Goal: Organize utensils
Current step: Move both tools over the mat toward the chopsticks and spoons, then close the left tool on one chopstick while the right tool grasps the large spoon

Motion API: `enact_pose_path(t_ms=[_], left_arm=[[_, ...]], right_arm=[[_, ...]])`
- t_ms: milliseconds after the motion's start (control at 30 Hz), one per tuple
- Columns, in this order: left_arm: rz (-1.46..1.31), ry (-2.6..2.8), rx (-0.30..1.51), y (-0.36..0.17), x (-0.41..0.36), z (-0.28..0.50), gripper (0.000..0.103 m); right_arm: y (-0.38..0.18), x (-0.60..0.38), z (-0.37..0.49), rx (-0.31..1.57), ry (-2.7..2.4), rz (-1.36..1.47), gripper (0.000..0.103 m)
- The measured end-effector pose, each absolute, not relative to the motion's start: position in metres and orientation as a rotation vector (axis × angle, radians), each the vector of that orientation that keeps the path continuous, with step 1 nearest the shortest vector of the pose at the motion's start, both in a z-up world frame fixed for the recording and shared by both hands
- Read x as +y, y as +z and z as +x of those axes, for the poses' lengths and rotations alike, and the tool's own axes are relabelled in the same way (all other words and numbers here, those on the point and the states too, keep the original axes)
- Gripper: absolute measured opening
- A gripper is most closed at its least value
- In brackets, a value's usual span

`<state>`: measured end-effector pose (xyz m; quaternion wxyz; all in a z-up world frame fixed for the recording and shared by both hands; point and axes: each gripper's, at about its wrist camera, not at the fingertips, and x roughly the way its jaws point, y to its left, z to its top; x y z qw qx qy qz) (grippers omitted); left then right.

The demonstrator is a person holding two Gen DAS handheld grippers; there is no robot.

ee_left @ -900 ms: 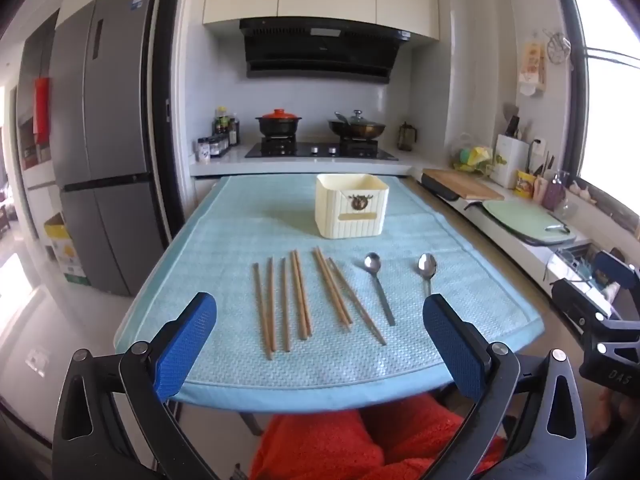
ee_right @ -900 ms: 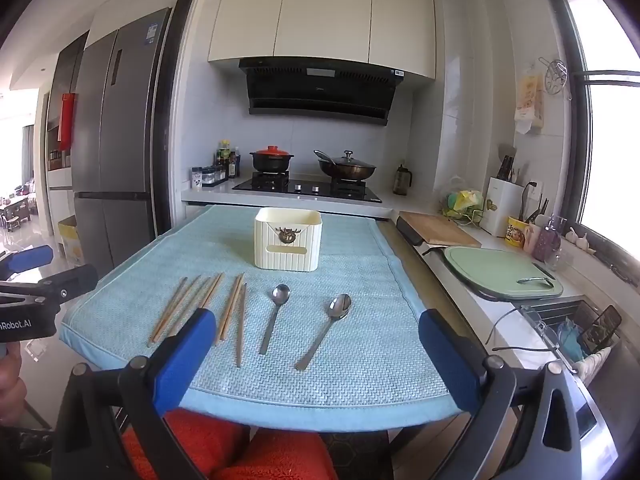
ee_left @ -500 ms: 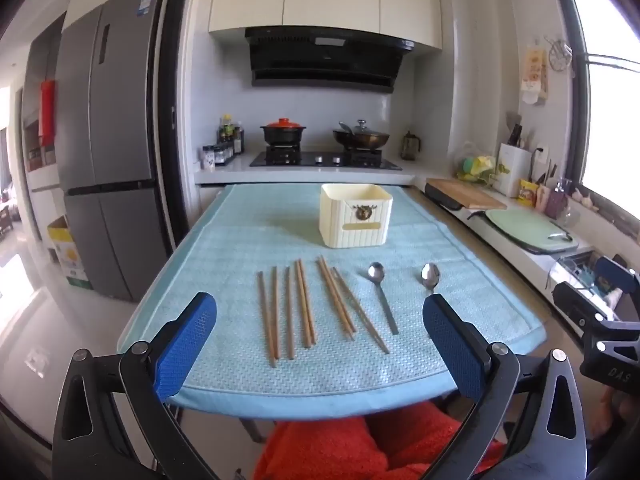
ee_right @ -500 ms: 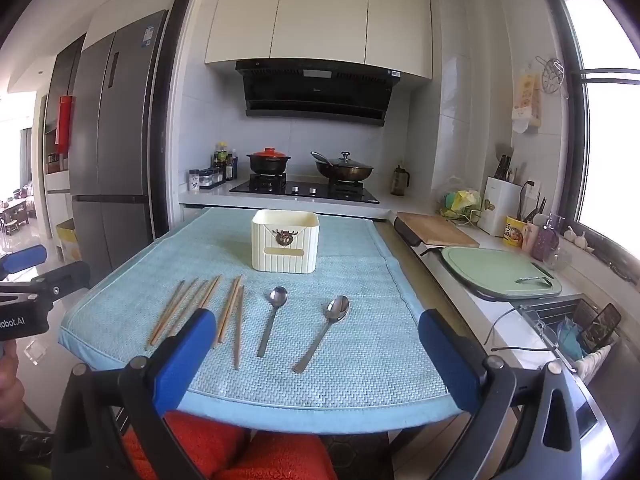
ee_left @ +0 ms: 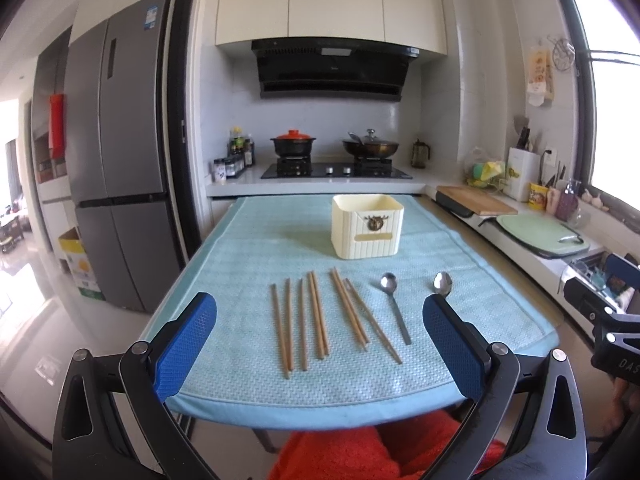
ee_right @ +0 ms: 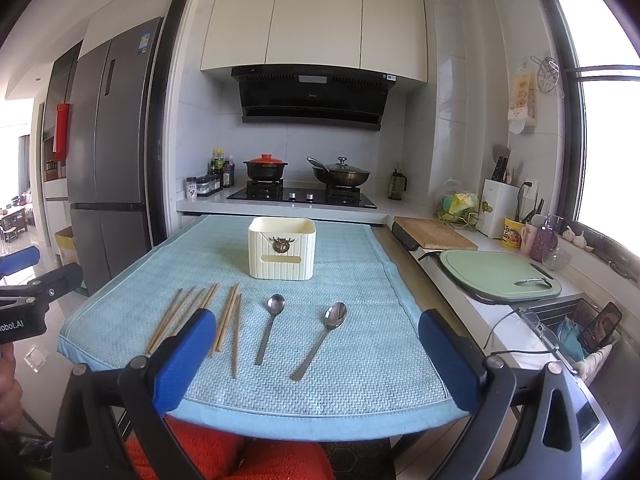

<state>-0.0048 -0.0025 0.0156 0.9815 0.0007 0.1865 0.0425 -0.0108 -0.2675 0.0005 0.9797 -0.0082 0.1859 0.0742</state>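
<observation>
Left wrist view first: the left tongs stand wide with nothing between the blue pads, short of the near edge of the table, which a light blue mat covers. The wooden chopsticks lie flat in a loose row running from the near edge toward the far edge, some touching, some apart; the likely trouble is that thin sticks flat on a woven mat give little to bite on, so a closing grip could catch one of a touching pair and roll the rest out of line. A spoon lies just right of them, a second spoon partly hidden behind the right pad. The cream holder stands upright toward the far edge, open-topped and apparently empty. Right wrist view: the right tongs are equally wide and empty. Both steel spoons lie bowls away from the near edge, the right one angled; smooth handles may slip or pivot if pinched off-centre, and a long utensil dropped in carelessly could tip the light-looking holder.
</observation>
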Motion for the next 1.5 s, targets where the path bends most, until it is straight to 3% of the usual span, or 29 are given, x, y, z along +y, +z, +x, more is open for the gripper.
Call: enact_pose_path(t_ms=[1500], left_arm=[[-0.041, 0.168, 0.561, -0.015, 0.035, 0.070, 0.103]], right_arm=[[-0.023, -0.252, 0.061, 0.478, 0.192, -0.016, 0.103]])
